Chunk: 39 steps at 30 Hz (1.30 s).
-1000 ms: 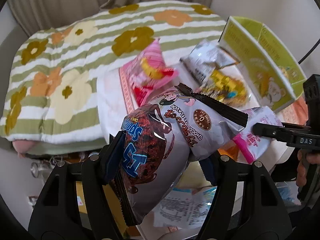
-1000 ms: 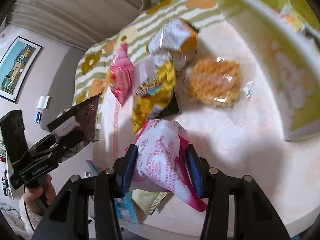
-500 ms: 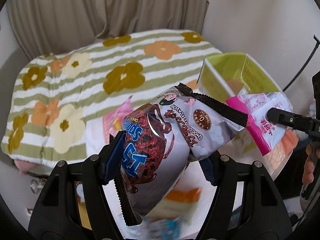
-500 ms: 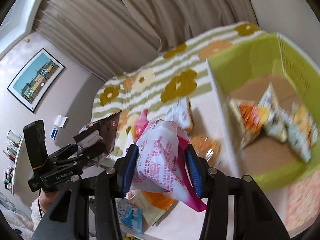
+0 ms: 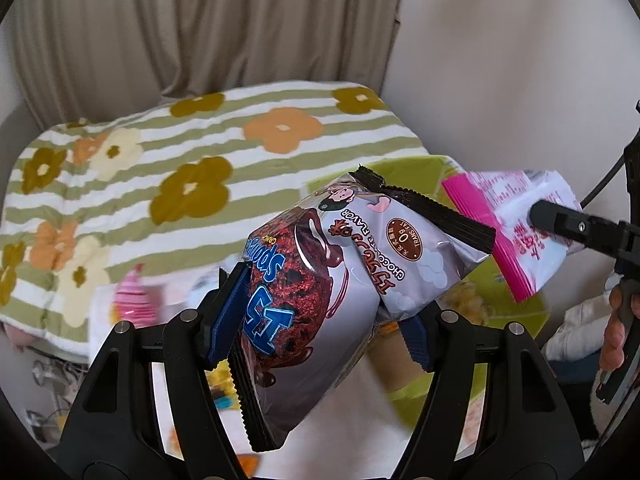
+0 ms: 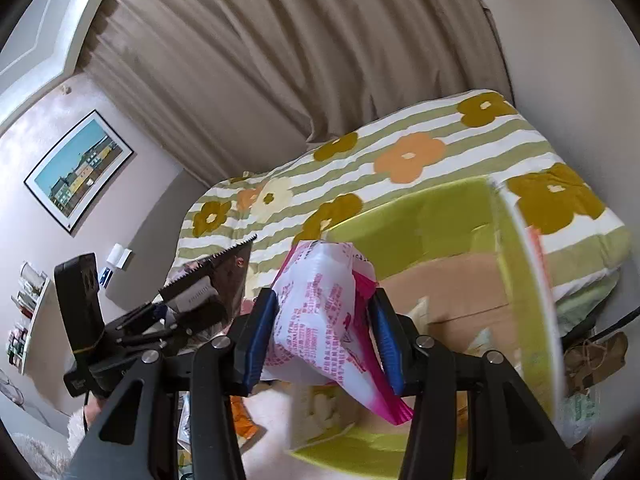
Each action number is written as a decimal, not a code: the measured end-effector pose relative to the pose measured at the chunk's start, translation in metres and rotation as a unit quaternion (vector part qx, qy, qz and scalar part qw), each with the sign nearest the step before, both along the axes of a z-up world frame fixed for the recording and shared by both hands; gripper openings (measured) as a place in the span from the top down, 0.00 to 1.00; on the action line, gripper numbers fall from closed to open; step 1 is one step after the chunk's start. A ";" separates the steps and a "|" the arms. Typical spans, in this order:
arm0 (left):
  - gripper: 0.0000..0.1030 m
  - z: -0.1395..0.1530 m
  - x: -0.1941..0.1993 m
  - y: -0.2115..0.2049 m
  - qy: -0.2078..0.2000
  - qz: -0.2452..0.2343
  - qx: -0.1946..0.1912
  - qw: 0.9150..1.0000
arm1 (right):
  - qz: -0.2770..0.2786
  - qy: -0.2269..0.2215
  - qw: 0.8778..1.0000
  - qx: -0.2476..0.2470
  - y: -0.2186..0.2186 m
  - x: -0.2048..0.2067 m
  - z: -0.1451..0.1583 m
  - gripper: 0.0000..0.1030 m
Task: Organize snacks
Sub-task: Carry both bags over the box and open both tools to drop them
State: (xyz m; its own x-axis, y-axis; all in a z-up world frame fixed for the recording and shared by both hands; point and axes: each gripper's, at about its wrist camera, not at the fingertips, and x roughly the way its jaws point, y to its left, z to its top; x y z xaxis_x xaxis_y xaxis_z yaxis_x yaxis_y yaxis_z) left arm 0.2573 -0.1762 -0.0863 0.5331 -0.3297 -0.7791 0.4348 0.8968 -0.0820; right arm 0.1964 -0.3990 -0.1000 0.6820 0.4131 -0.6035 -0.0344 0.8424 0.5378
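My left claw (image 5: 320, 312) pinches the chocolate cake bag (image 5: 320, 280) at lower centre, my right claw (image 6: 320, 332) the pink-and-white packet (image 6: 320, 320) – I'd carry both clear over the green box (image 6: 432, 232) rim beyond before releasing – the bag reads "CHOCOLATE FLAVOR", "TRANS FAT 0g".

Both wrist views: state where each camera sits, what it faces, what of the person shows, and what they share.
Left wrist: sits on the left tool, looking along its fingers at the gripped chocolate cake packet, flowered blanket and curtain behind; the person's right hand shows.
Right wrist: sits on the right tool, facing the gripped pink-and-white packet over the green box; only a fuzzy sleeve shows.
Shared: both packets, both tools, box, blanket, curtain.
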 end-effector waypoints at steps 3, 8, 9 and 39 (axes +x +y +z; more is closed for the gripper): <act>0.37 -0.011 0.011 -0.031 0.015 -0.009 0.009 1.000 | -0.009 0.003 1.000 -0.005 -0.023 0.007 -0.003 0.57; 0.37 -0.033 0.032 -0.074 0.036 -0.035 0.030 0.998 | -0.031 0.012 0.999 0.000 -0.052 0.017 -0.015 0.57; 0.37 -0.038 0.037 -0.080 0.040 -0.040 0.035 0.998 | -0.034 0.017 0.999 0.001 -0.056 0.020 -0.020 0.57; 0.01 -0.058 0.051 -0.062 0.045 -0.029 0.068 0.996 | -0.051 0.058 0.996 -0.044 -0.066 0.058 -0.052 0.57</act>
State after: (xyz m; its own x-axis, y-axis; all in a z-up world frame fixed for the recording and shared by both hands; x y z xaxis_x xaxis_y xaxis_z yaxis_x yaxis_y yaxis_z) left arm 0.3087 -0.2381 -0.1442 0.4426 -0.2466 -0.8622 0.4826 0.8758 -0.0028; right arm 0.2539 -0.4652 -0.1519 0.6420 0.2881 -0.7106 0.1112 0.8819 0.4581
